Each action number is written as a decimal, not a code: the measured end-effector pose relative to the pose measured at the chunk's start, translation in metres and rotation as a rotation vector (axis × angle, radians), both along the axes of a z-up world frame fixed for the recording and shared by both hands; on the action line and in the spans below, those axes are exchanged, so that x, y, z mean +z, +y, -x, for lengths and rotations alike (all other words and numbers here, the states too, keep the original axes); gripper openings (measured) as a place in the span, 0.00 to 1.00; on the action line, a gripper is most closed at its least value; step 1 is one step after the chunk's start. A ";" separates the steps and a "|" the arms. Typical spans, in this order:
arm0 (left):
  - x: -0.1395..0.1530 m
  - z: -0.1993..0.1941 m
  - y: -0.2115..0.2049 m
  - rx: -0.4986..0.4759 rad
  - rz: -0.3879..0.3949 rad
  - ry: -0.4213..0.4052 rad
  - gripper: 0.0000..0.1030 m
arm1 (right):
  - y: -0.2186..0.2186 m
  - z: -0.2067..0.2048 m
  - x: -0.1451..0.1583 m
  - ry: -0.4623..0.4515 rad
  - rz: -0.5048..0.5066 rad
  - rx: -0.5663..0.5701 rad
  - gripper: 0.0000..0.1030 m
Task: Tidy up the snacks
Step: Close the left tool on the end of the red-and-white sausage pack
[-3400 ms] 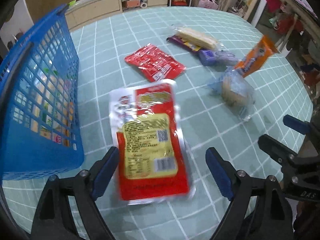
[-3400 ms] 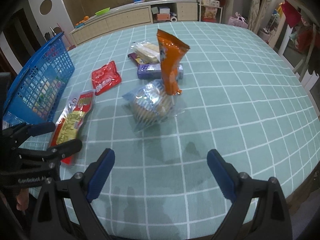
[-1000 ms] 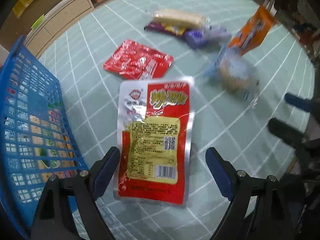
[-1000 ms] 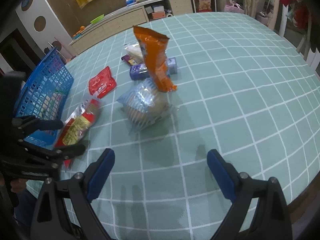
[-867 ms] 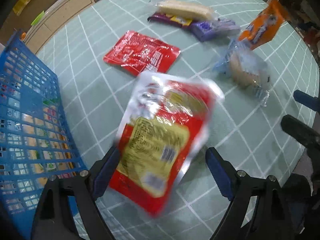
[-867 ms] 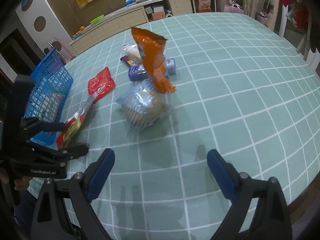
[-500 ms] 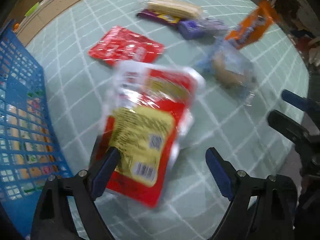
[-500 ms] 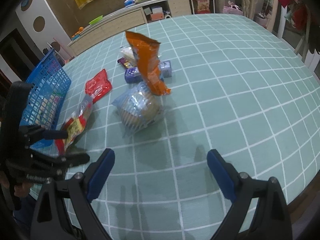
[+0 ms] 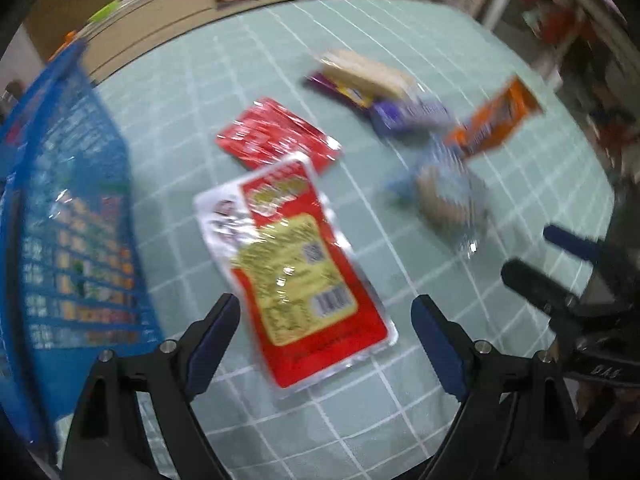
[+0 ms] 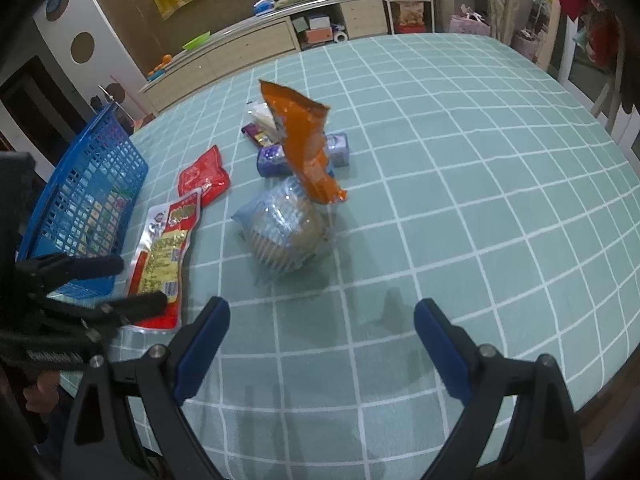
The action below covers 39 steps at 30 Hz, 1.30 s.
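A red and yellow snack pack [image 9: 296, 268] lies flat on the teal checked tablecloth [image 9: 192, 92], right in front of my open left gripper [image 9: 325, 324]; it also shows in the right wrist view [image 10: 164, 256]. A blue basket [image 9: 60, 216] stands at the left, also in the right wrist view [image 10: 88, 196]. Beyond lie a small red pouch [image 9: 276, 136], a clear-wrapped round cake [image 10: 286, 232], an orange bag [image 10: 306, 144], a purple pack [image 10: 272, 158] and a pale wafer pack [image 9: 368, 68]. My right gripper [image 10: 322, 320] is open and empty, short of the cake.
The table's right edge [image 10: 600, 128] curves round near chairs. A long low cabinet [image 10: 248, 48] stands behind the table. The left gripper [image 10: 84, 284] shows at the left of the right wrist view, over the pack's near end.
The red and yellow pack was lifted and tilted half a second to a second ago; now it lies flat on the cloth again. The left gripper view has swung. The right gripper barely moved.
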<state>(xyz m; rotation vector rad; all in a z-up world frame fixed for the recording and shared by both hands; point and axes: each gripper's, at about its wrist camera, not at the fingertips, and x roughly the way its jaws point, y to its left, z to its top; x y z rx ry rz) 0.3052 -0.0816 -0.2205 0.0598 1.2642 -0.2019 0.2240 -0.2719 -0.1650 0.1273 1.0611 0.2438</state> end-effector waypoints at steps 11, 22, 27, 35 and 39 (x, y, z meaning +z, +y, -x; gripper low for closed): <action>-0.031 -0.018 0.037 0.161 0.069 0.114 0.84 | 0.012 -0.005 -0.001 -0.007 0.024 0.035 0.93; -0.042 -0.053 0.006 0.155 0.031 0.093 0.85 | 0.008 -0.010 -0.003 0.001 0.035 0.027 0.93; -0.047 -0.057 -0.008 0.178 -0.014 0.084 0.84 | 0.008 -0.019 0.003 -0.018 0.051 0.069 0.93; -0.029 -0.032 -0.004 0.198 -0.015 0.074 0.51 | 0.013 -0.030 0.003 -0.044 0.054 0.160 0.93; -0.017 -0.030 0.005 0.203 0.023 0.066 0.45 | 0.024 -0.034 -0.003 -0.034 0.042 0.219 0.93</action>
